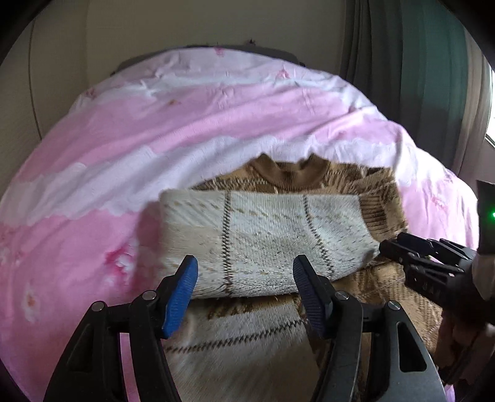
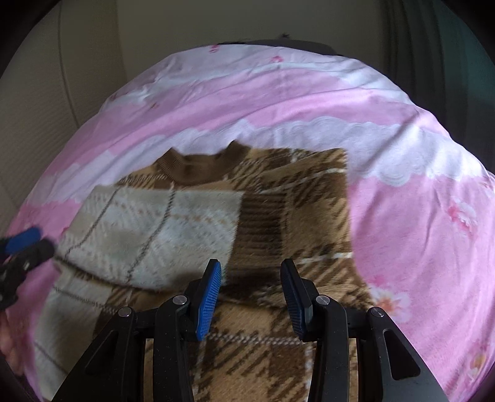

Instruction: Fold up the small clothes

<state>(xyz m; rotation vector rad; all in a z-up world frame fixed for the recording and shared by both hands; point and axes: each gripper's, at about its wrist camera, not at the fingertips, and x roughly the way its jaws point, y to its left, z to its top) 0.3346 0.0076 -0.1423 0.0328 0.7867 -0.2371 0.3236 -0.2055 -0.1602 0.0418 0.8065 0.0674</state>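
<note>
A brown and cream checked knit sweater (image 1: 380,191) lies flat on the bed, its brown collar (image 1: 294,176) at the far side. One part is folded over the body, and this flap (image 1: 272,235) shows its pale cream inner face. My left gripper (image 1: 245,266) hovers open in front of the flap's near edge, with nothing between its blue pads. In the right wrist view the sweater (image 2: 294,216) fills the middle and the flap (image 2: 154,228) lies at the left. My right gripper (image 2: 252,269) is open above the brown body, beside the flap's right corner, and holds nothing.
A pink and white flowered bedspread (image 1: 154,130) covers the bed under and around the sweater (image 2: 417,216). A beige wall (image 1: 185,24) stands behind the bed and a grey-green curtain (image 1: 417,77) hangs at the right. Each gripper shows at the edge of the other's view.
</note>
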